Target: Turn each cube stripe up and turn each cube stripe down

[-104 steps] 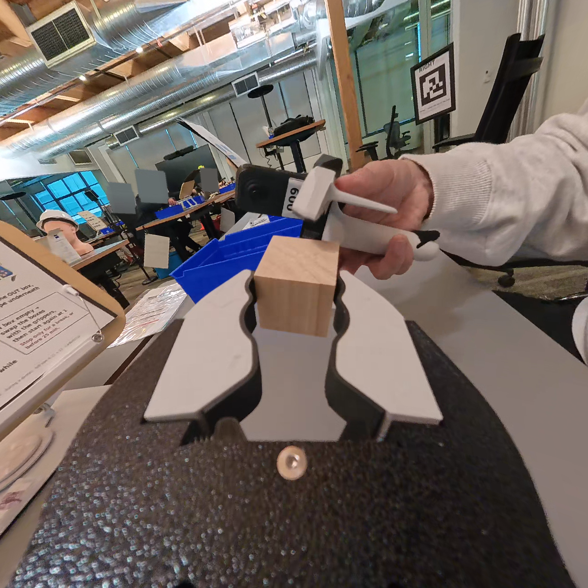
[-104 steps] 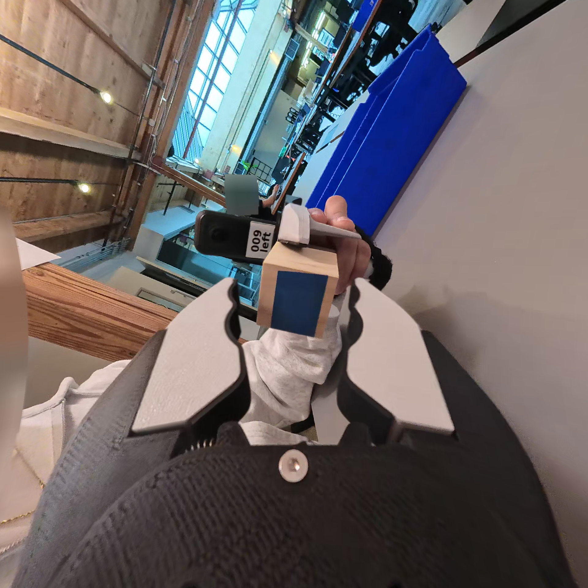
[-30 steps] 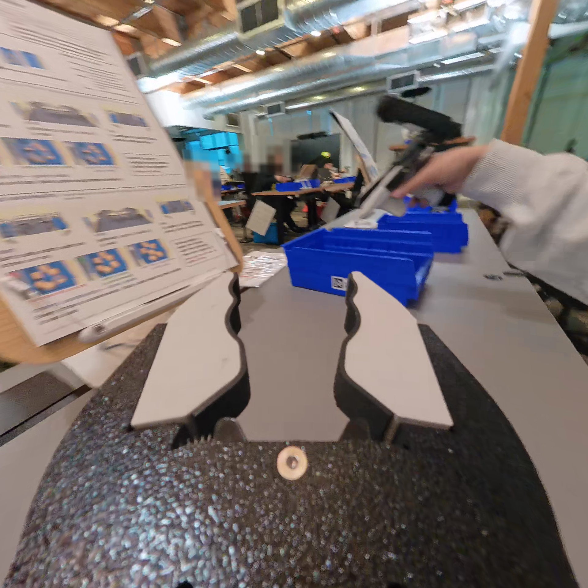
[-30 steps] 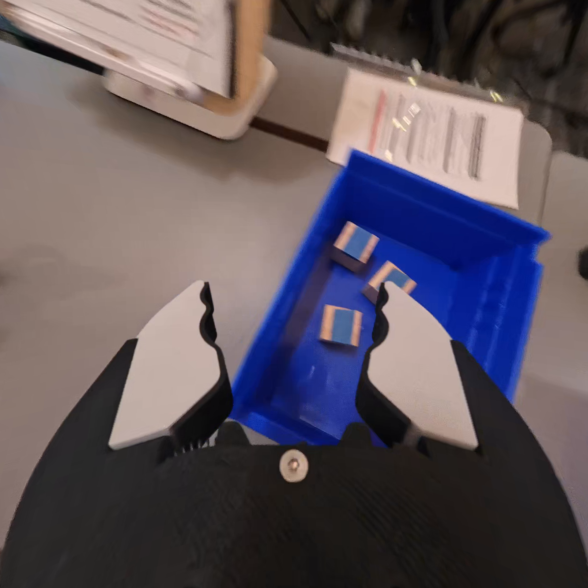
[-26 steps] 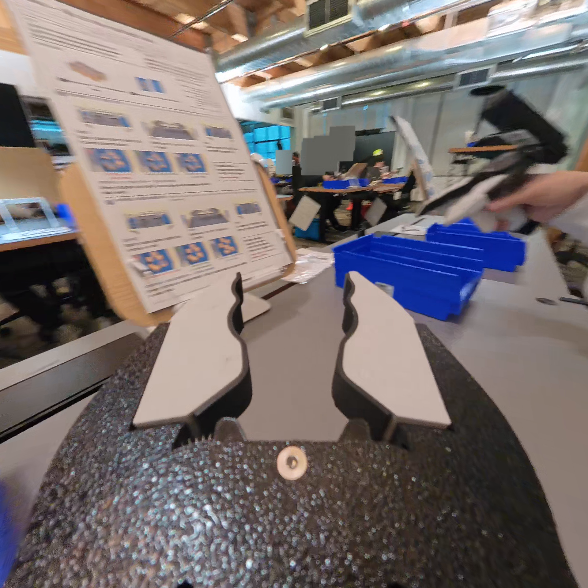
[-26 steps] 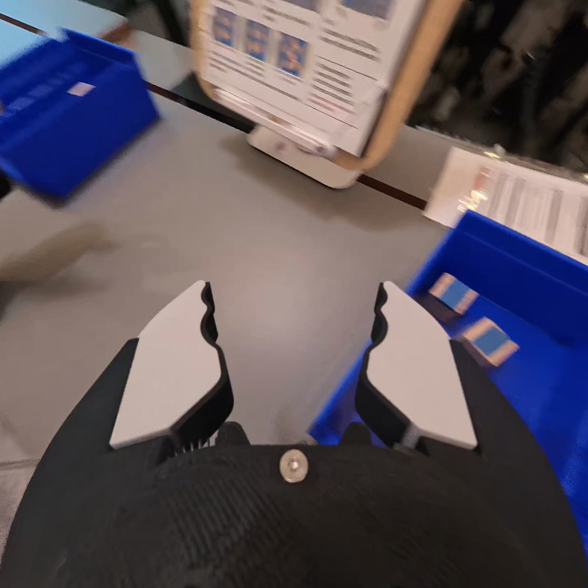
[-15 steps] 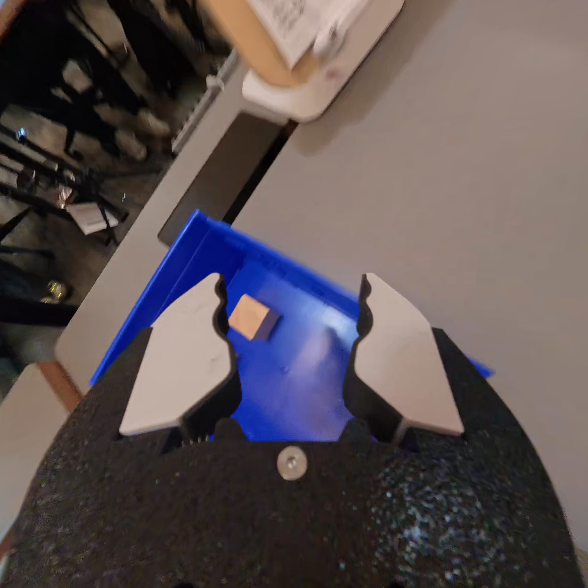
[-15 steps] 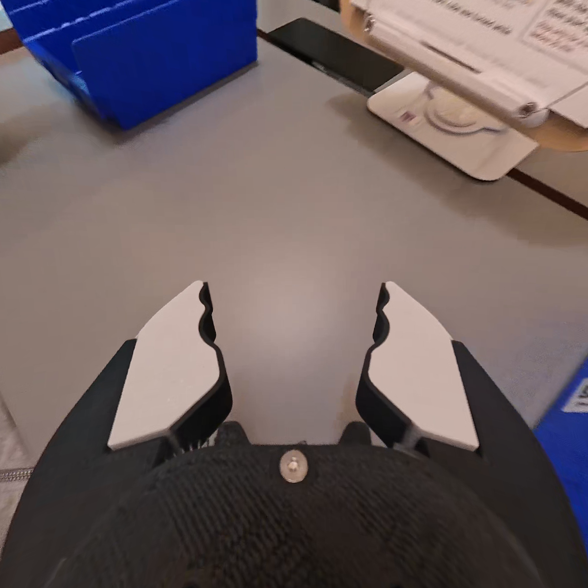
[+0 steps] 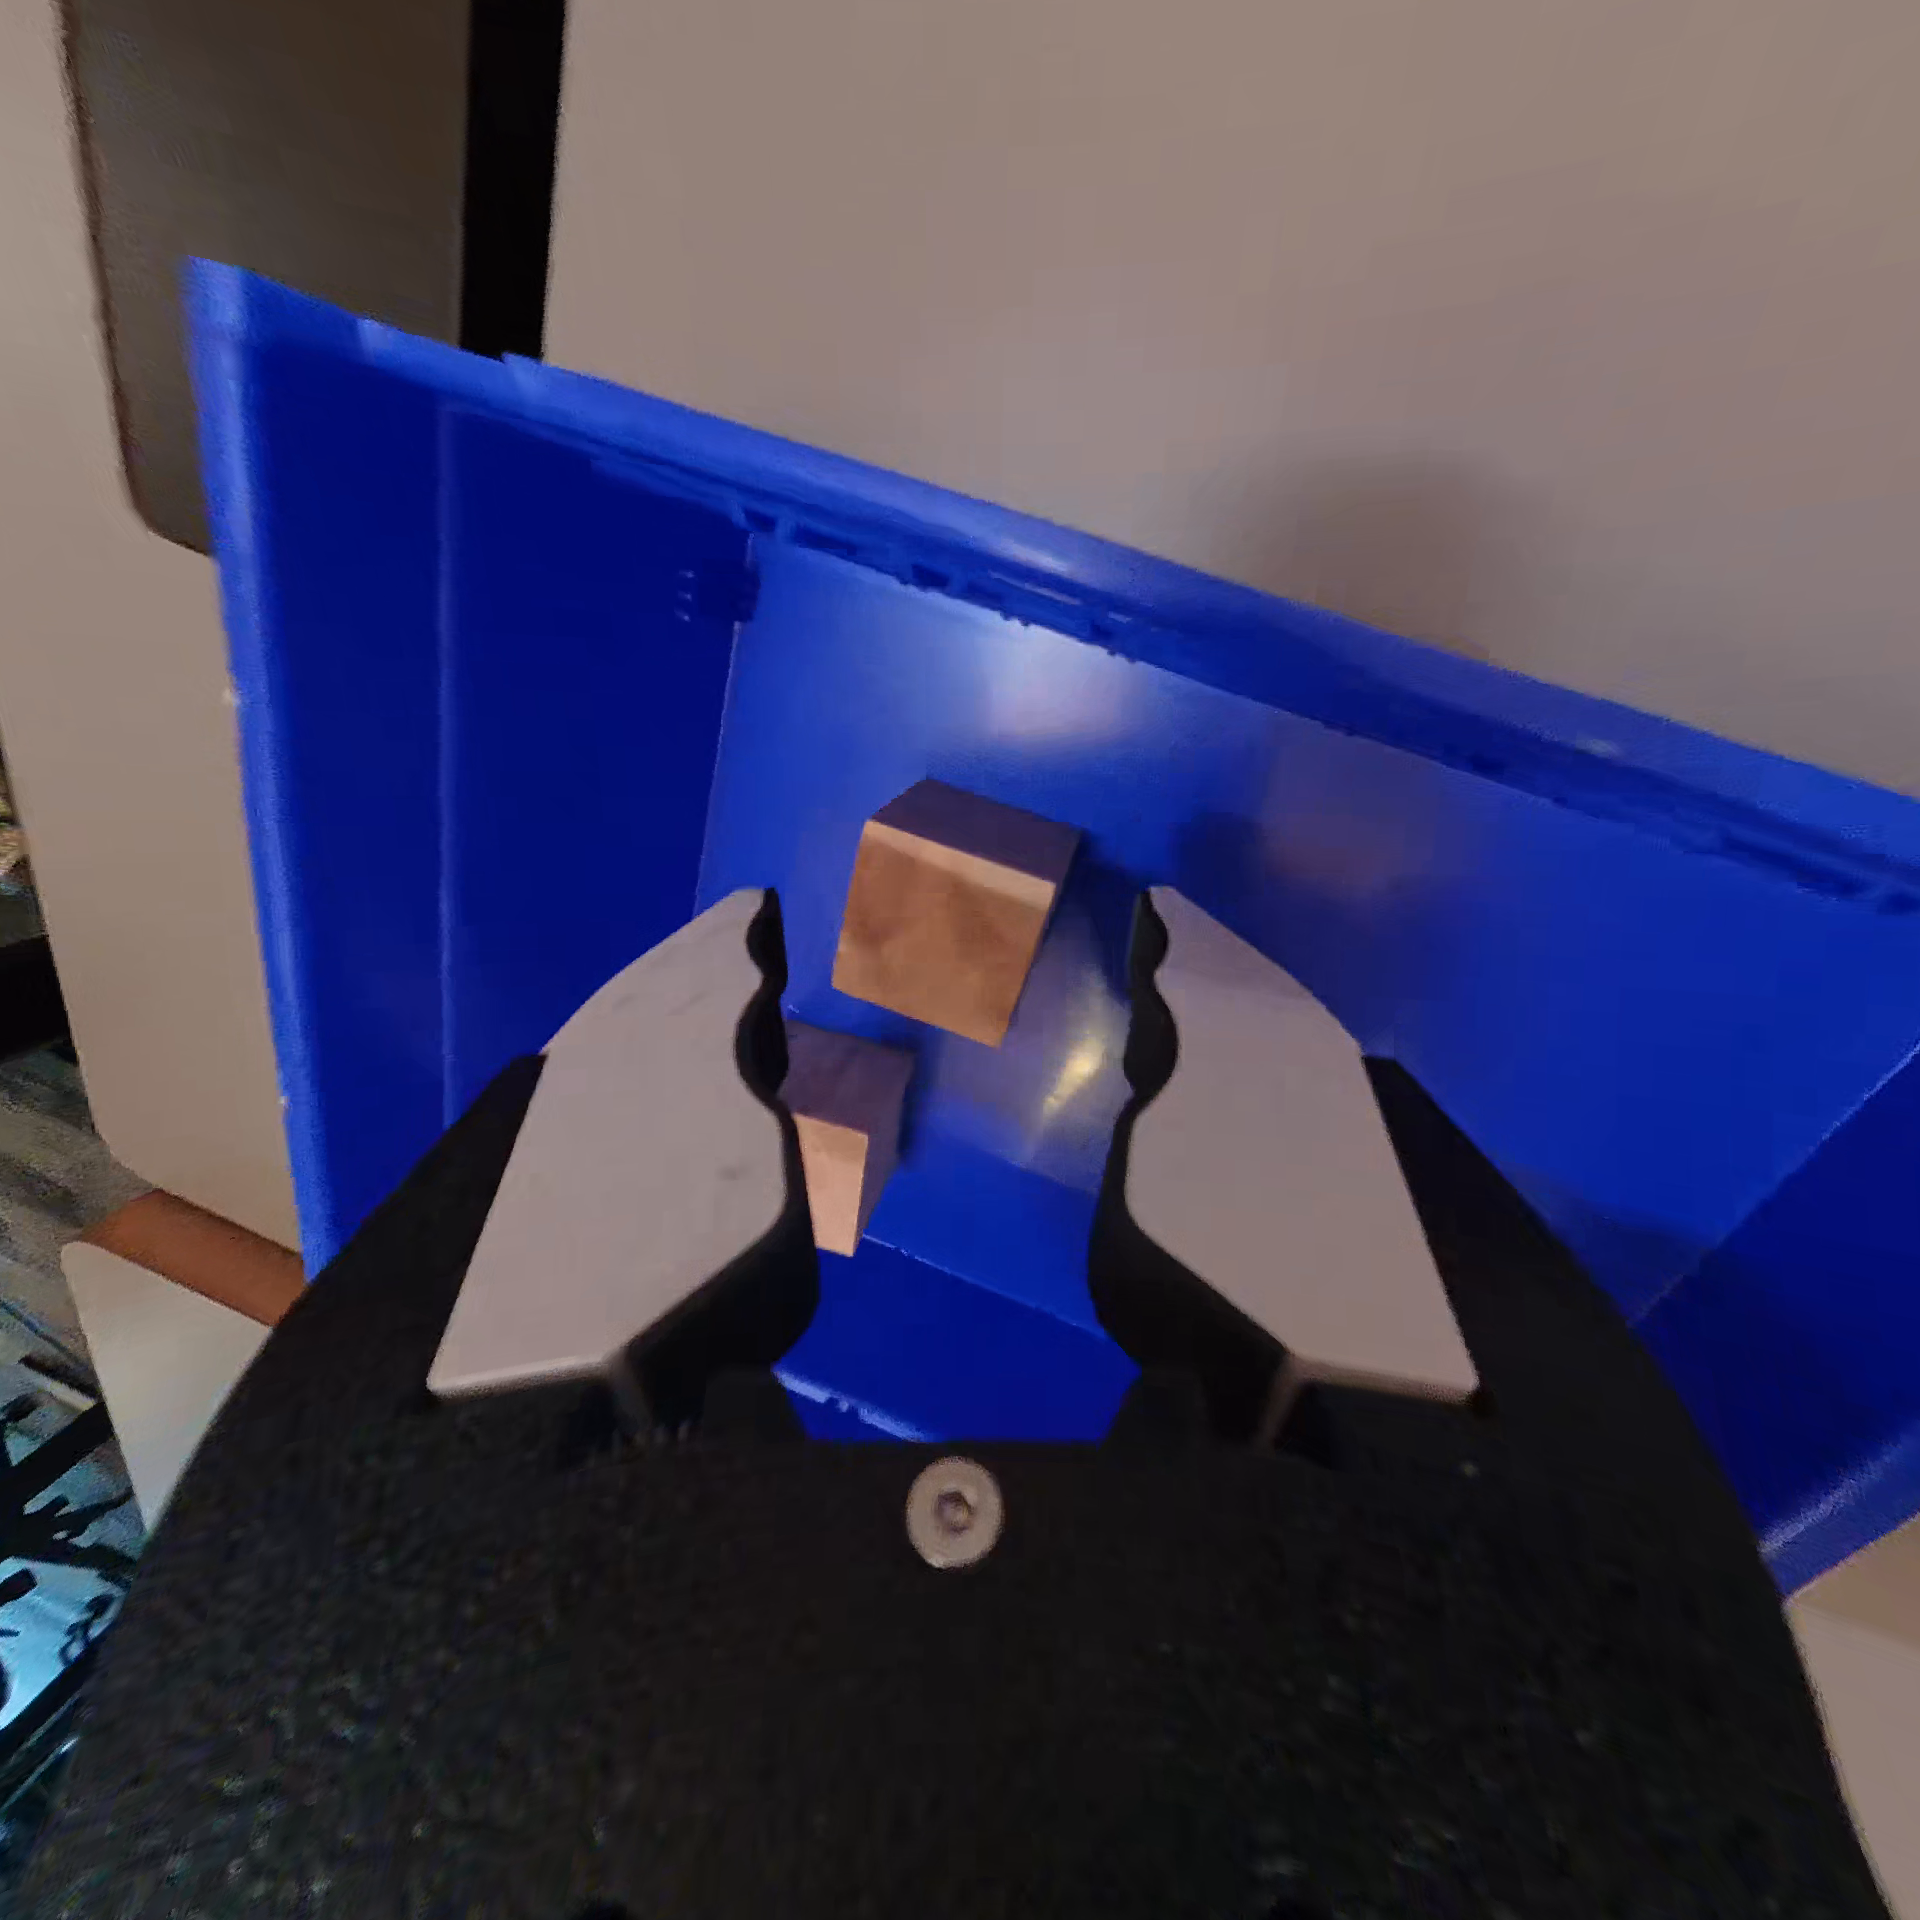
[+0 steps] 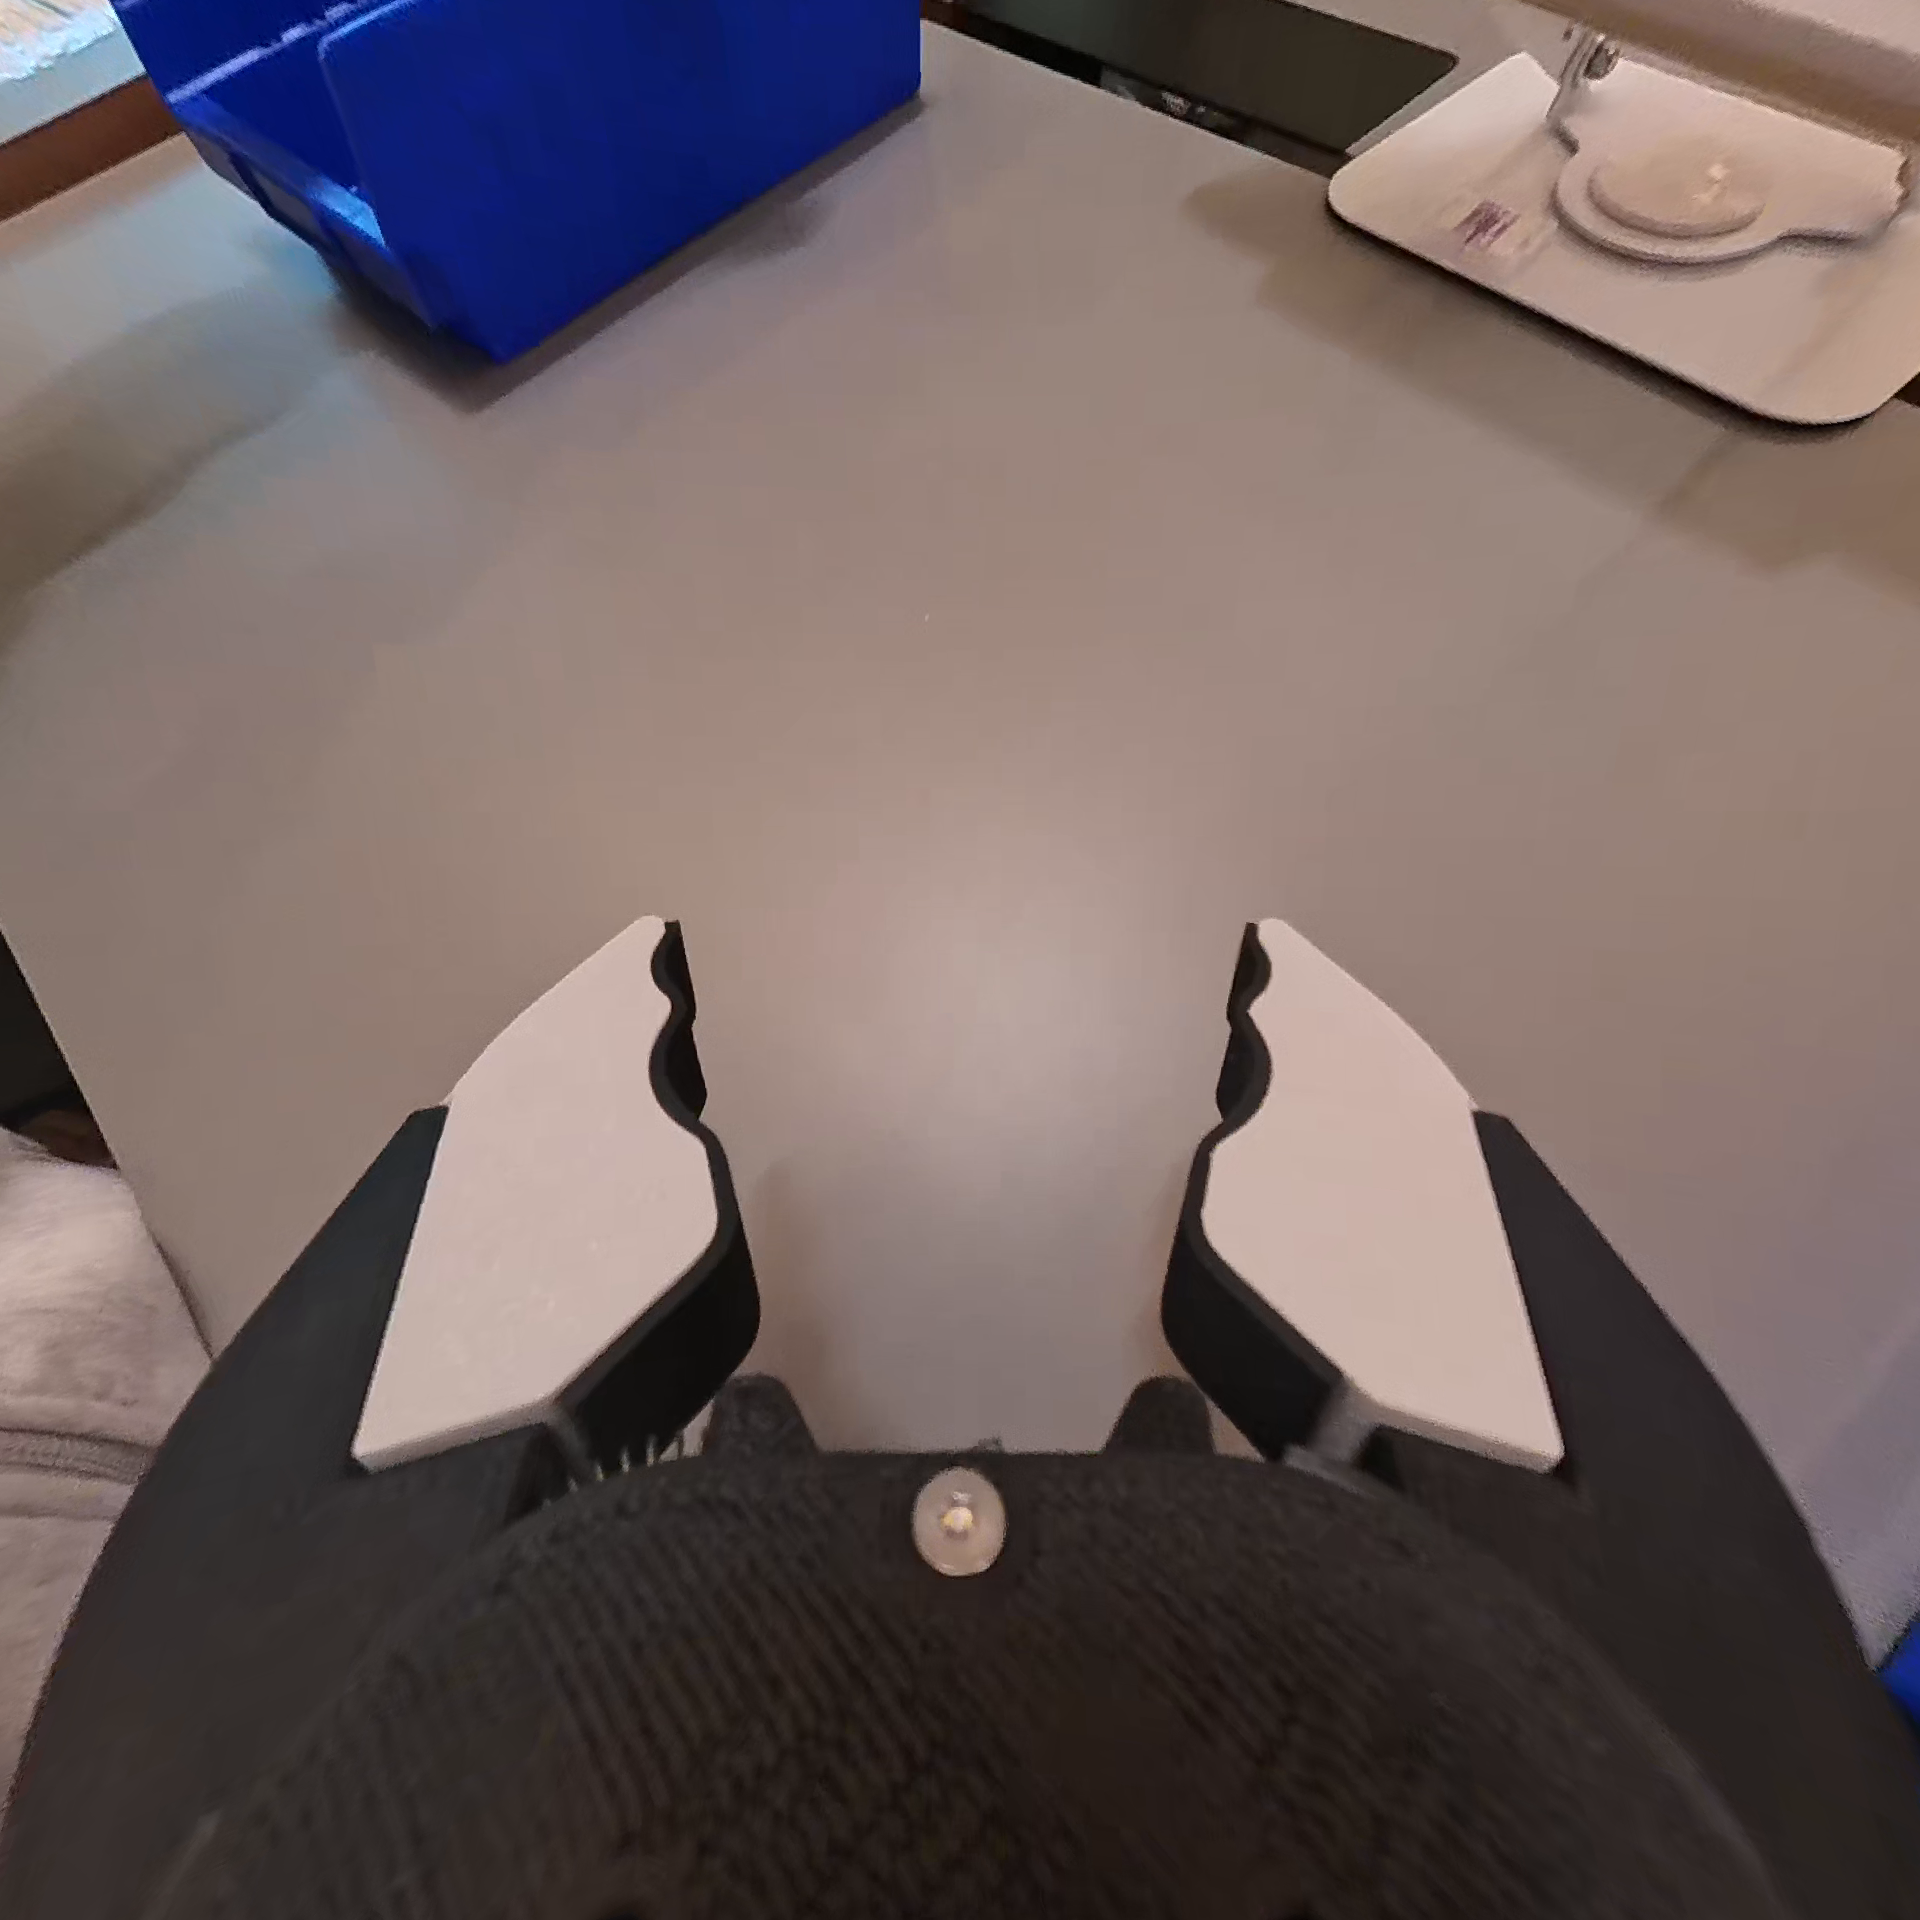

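Two small wooden cubes, the near cube [image 9: 840, 1143] and the far cube [image 9: 951, 925], lie plain-faced, no stripe showing, in the blue plastic bin [image 9: 499, 779]. The left gripper [image 9: 951, 1023] hovers over them, jaws apart, empty. To the right, the right gripper [image 10: 961, 1029] gapes empty over the bare grey table [image 10: 935, 623]. Turning appears not yet begun here.

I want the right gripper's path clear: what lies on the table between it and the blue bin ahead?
Nothing: in the right wrist view the grey table is bare between the open right gripper and the blue bin.
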The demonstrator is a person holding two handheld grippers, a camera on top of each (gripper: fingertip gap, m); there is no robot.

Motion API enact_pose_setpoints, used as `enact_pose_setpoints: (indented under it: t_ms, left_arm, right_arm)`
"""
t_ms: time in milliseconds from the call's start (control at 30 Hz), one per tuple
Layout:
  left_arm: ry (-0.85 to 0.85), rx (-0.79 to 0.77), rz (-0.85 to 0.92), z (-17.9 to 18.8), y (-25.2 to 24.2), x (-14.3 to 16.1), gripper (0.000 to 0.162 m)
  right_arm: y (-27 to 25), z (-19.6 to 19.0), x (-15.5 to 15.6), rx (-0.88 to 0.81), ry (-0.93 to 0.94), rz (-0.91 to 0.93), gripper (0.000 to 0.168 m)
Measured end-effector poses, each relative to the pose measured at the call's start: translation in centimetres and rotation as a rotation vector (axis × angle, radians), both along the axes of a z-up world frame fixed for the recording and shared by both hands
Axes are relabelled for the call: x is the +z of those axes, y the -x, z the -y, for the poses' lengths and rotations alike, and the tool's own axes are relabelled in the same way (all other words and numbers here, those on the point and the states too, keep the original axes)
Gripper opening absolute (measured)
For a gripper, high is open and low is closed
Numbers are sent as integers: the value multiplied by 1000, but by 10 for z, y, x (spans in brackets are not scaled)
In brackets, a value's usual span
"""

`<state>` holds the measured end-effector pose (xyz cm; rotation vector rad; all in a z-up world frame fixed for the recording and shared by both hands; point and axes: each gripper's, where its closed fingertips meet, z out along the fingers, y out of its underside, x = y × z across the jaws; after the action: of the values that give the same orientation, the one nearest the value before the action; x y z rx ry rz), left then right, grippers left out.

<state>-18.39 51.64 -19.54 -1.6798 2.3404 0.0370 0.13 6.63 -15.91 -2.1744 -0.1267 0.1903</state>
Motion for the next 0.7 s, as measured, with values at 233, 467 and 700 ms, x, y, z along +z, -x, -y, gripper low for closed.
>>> enact_pose_setpoints:
  t_ms: [233, 467, 700]
  left_arm:
    - [-66, -62, -202, -12, 10, -24, 52]
    - [-49, -61, -209, -12, 11, -37, 47]
    - [-46, 39, 117, -5, 7, 14, 47]
  right_arm:
    - [0, -3, -3, 2, 3, -36, 99]
    - [0, -6, -6, -3, 3, -41, 99]
    - [10, -8, 1, 16, -52, -100, 100]
